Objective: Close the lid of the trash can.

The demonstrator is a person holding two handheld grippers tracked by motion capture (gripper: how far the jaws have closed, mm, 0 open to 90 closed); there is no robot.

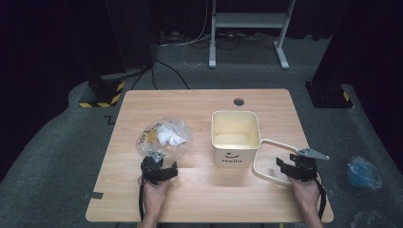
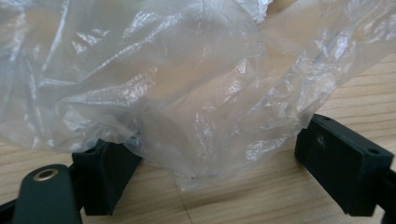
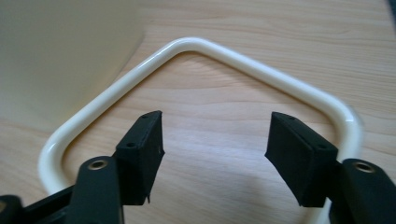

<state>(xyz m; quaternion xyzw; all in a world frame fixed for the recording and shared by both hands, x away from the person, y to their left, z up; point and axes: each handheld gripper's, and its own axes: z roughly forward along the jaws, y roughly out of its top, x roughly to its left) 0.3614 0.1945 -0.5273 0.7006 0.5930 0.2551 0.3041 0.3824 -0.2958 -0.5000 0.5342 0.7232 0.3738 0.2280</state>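
A clear plastic bag (image 1: 164, 135) with crumpled white paper (image 1: 170, 137) inside lies left of centre on the wooden table (image 1: 199, 102). My left gripper (image 1: 158, 164) sits at the bag's near edge. In the left gripper view the bag (image 2: 187, 93) drapes between the jaws of the left gripper (image 2: 224, 168), which stand wide apart without pinching it. A cream bin (image 1: 235, 137) stands in the middle, its handle (image 1: 266, 161) folded down to the right. My right gripper (image 3: 215, 149) hovers open over the handle (image 3: 261, 70) loop, with bare wood between its jaws; in the high view it (image 1: 283, 165) is at the loop's right side.
A round hole (image 1: 238, 101) sits in the table's far side. On the floor lie a blue plastic bundle (image 1: 363, 172) to the right, a white frame (image 1: 247, 28) behind and black stand bases with yellow tape (image 1: 102, 95) at the left.
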